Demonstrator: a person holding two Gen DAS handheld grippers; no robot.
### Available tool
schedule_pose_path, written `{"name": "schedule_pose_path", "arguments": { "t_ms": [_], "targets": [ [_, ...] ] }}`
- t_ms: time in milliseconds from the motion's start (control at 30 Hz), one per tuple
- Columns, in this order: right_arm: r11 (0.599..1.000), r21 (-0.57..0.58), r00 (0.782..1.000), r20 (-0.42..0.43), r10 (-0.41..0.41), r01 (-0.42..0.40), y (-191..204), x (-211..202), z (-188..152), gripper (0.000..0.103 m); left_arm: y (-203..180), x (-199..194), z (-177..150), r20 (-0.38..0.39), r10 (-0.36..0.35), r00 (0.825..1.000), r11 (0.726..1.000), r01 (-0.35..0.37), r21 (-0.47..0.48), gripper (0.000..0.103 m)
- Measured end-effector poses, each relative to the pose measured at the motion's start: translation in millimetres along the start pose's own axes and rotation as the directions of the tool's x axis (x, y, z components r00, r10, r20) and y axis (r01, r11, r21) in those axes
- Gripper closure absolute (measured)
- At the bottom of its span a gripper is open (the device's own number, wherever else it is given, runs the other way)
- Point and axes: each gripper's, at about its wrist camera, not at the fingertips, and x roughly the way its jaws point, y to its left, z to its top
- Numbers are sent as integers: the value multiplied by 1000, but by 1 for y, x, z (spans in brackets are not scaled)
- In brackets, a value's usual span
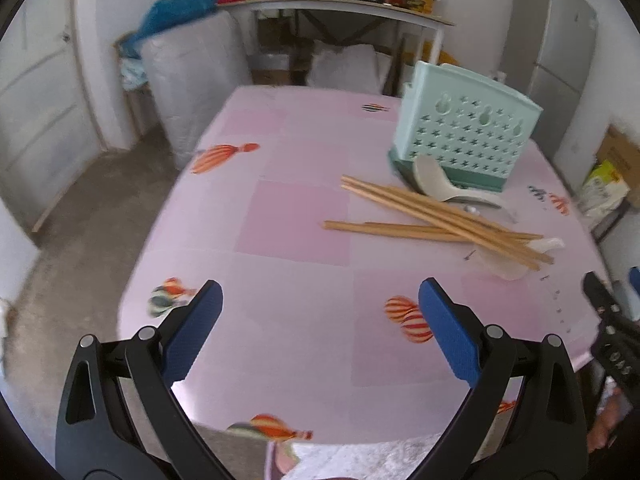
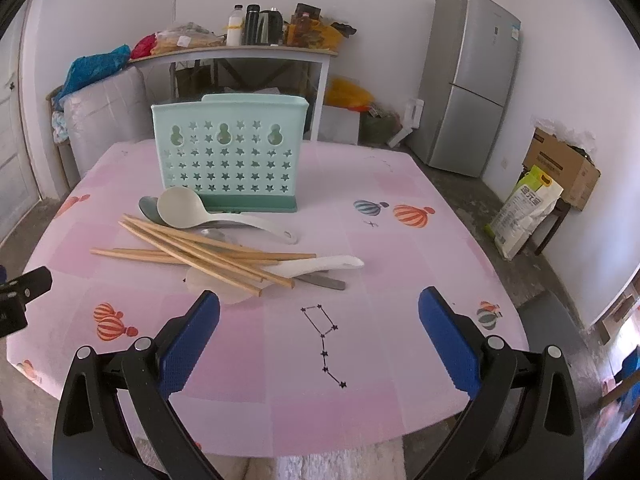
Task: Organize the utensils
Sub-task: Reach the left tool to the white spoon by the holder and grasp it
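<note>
Mint utensil holder (image 2: 230,156): upright, star-perforated. Just before it, a loose heap: wooden chopsticks (image 2: 208,254) crossing, beige rice paddle (image 2: 182,208), white spoon (image 2: 320,265), partly hidden metal spoons (image 2: 149,207).

fridge (image 2: 468,84) at 2 o'clock | cluttered shelf (image 2: 240,50) at 12 | cardboard box (image 2: 560,164) and green-white bag (image 2: 524,212) at 3 | blue bag (image 2: 96,66) at 10

Home kitchen-dining room — fridge (image 2: 468,84), cluttered side table (image 2: 240,54) with bottles, balloon-print tablecloth (image 2: 360,352), rice sack (image 2: 524,212).
</note>
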Motion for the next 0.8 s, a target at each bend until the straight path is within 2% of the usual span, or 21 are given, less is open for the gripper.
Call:
{"name": "schedule_pose_path", "arguments": {
  "t_ms": [100, 167, 300, 400, 500, 567, 633, 667, 800],
  "targets": [
    [1000, -7, 1000, -2, 7, -7, 1, 12, 2, 6, -3, 8, 9, 3, -104, 995, 995, 104, -1, 8],
    [1000, -11, 1000, -6, 17, -17, 1, 18, 3, 6, -8, 13, 13, 6, -145, 989, 989, 145, 5, 8],
    [998, -28, 998, -13, 54, -54, 4, 36, 6, 6, -15, 29, 27, 8, -274, 962, 961, 274, -47, 8],
    [995, -43, 996, -2, 93, -93, 5, 43, 7, 6, -21, 38, 40, 34, -302, 953, 952, 304, -35, 8],
    [987, -40, 987, 22, 158, -157, 5, 50, 9, 6, -37, 50, 56, 72, -282, 957, 959, 279, 57, 9],
    [983, -37, 983, 34, 183, -182, 5, 54, 10, 6, -48, 62, 67, 69, -272, 960, 958, 263, 114, 9],
    [981, -36, 980, 45, 194, -193, 6, 58, 11, 6, -60, 75, 76, 52, -279, 959, 950, 267, 162, 16],
    [980, -34, 979, 49, 199, -198, 6, 60, 11, 6, -66, 80, 80, 39, -279, 960, 945, 267, 189, 27],
    [975, -26, 974, 46, 221, -220, 5, 69, 11, 6, -81, 103, 90, -17, -261, 965, 936, 258, 239, 49]
  ]
}}
